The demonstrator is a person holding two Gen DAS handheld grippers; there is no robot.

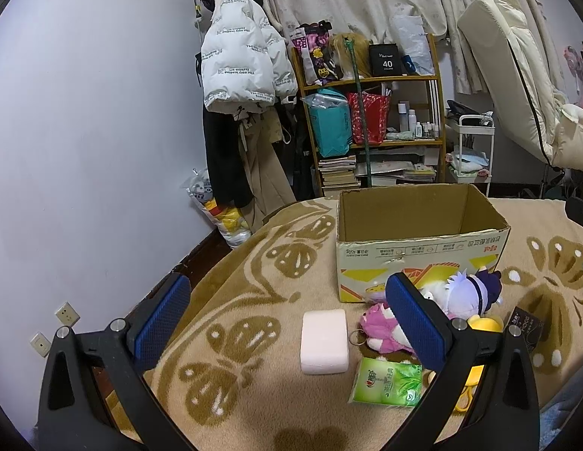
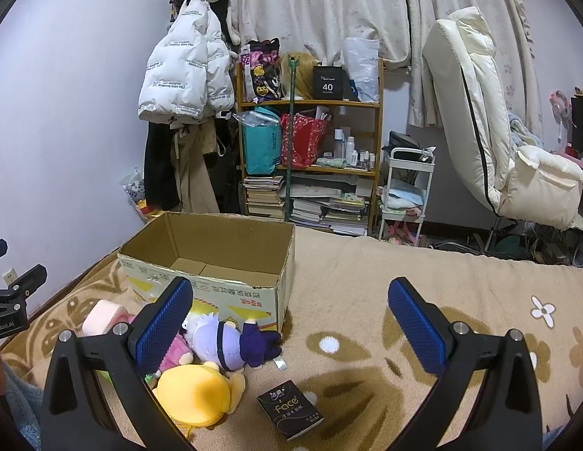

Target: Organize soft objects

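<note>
Holding both tongs spread and empty, I have the left tongs [image 1: 287,323] over the sponge [image 1: 324,341], the right tongs [image 2: 289,325] beside the box [image 2: 216,263].

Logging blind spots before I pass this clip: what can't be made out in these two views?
- Pink plush: left wrist view, partly covered by the left gripper finger; its shape is unclear.
- Yellow plush: right wrist view, face turned away; the left view hides most of it.
- Cardboard box: left wrist view, near wall hides the floor; right view shows part of it bare.
- Green tissue pack: print too small to read.
</note>
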